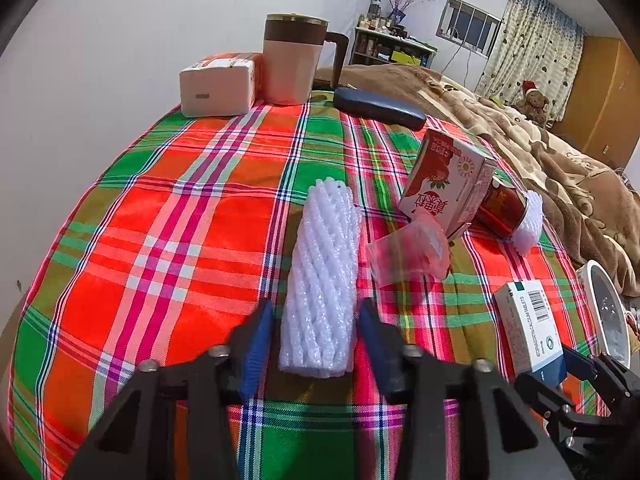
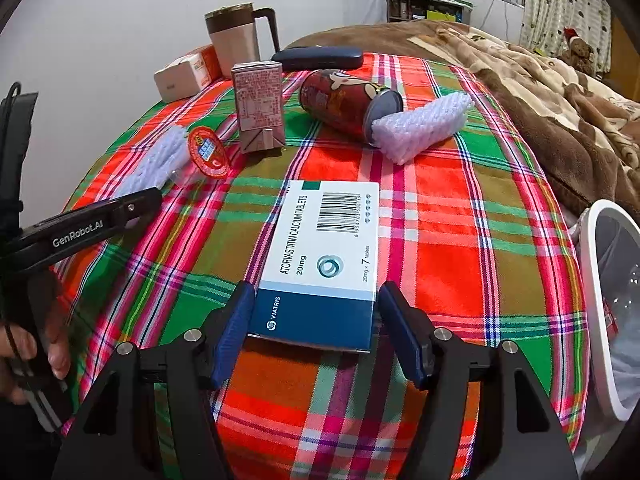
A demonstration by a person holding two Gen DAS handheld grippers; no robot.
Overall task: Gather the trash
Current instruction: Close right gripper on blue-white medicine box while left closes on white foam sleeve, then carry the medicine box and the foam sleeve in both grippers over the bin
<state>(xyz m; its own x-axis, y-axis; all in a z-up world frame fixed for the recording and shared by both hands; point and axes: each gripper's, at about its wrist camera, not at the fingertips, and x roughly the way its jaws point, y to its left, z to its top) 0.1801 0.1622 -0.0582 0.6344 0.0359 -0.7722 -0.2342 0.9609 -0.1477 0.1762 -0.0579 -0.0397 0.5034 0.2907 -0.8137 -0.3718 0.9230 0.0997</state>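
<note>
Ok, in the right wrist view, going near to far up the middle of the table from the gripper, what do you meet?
right gripper → tablet box between its open fingers → milk carton → glasses case at the table's far edge.

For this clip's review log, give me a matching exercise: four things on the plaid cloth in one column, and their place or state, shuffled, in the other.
Things:
1. foam net sleeve
2. tablet box
3. red can
4. juice carton

Place or state:
A. lying on its side, a second foam net at its open end
B. standing upright near the middle of the cloth
C. flat, between the open fingers of the right gripper
D. lengthwise between the open fingers of the left gripper

Pairs: 1-D, 2-C, 3-A, 4-B
</note>
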